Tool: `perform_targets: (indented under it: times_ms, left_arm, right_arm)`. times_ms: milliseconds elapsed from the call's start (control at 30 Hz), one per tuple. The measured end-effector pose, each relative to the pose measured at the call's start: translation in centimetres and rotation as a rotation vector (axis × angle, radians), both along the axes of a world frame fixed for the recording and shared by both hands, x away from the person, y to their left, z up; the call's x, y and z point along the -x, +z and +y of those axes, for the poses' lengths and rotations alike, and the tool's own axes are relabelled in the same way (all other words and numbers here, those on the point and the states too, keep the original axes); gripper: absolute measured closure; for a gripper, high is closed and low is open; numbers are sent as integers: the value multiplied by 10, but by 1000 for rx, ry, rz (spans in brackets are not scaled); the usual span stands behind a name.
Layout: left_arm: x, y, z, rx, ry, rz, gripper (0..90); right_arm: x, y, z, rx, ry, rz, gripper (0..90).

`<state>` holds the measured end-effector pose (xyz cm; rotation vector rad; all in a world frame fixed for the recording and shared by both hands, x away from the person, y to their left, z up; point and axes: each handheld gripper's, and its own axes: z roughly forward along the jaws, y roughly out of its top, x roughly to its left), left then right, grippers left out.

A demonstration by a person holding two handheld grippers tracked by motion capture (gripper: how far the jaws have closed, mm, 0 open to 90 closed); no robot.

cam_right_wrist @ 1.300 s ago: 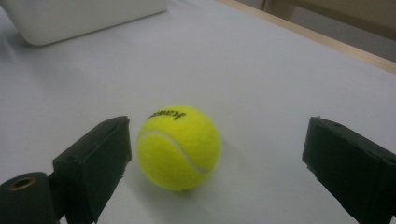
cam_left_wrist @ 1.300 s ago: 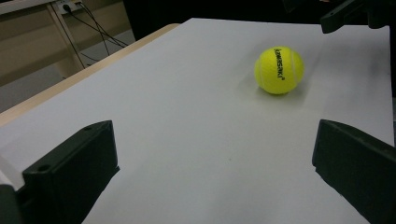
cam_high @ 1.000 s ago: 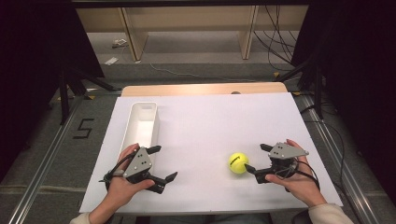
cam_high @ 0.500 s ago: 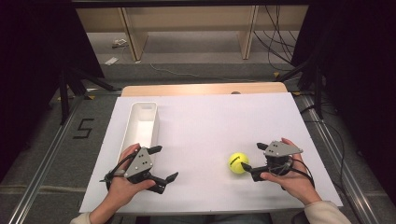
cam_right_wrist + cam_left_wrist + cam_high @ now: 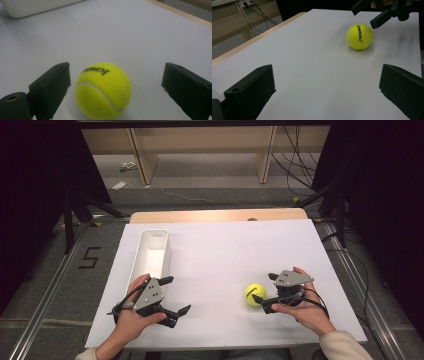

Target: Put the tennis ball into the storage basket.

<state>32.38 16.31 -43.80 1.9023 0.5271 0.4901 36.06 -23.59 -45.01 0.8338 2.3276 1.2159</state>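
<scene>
The fuzzy yellow tennis ball point(image 5: 103, 90) carries black lettering that I read as "Kawasaki" in my left gripper view, upside down and partly cut off in my right gripper view. On the grey floor at the left of the high view a black "5" point(image 5: 90, 257) is marked.

The ball lies on the white table sheet point(image 5: 235, 255) in the lower right of the high view, well inside the sheet's near and right edges. My right gripper point(image 5: 264, 292) has its jaws spread wide with the ball between them, closer to the jaw at the left of my right gripper view; neither jaw touches it and I hold nothing there.

My left gripper point(image 5: 176, 295) sits in the lower left of the high view, jaws wide apart and holding nothing, pointing across bare sheet toward the ball point(image 5: 359, 36). The stretch between my two grippers is open white surface.

A long white rectangular plastic tray point(image 5: 150, 251) stands at the left of the sheet, just above my left hand point(image 5: 131, 317), its open top showing nothing inside. The pale wooden table edge point(image 5: 215, 215) shows beyond the sheet's far side, and black cables point(image 5: 295, 165) run over the floor at the upper right.
</scene>
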Motion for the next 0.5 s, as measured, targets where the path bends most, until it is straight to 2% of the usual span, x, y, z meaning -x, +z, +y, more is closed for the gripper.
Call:
perform_targets:
  times_ms: [500]
  left_arm:
    - [0,0,0,0,-1,-1,0]
  right_arm:
    - [-8,-10,13,44,29,42,91]
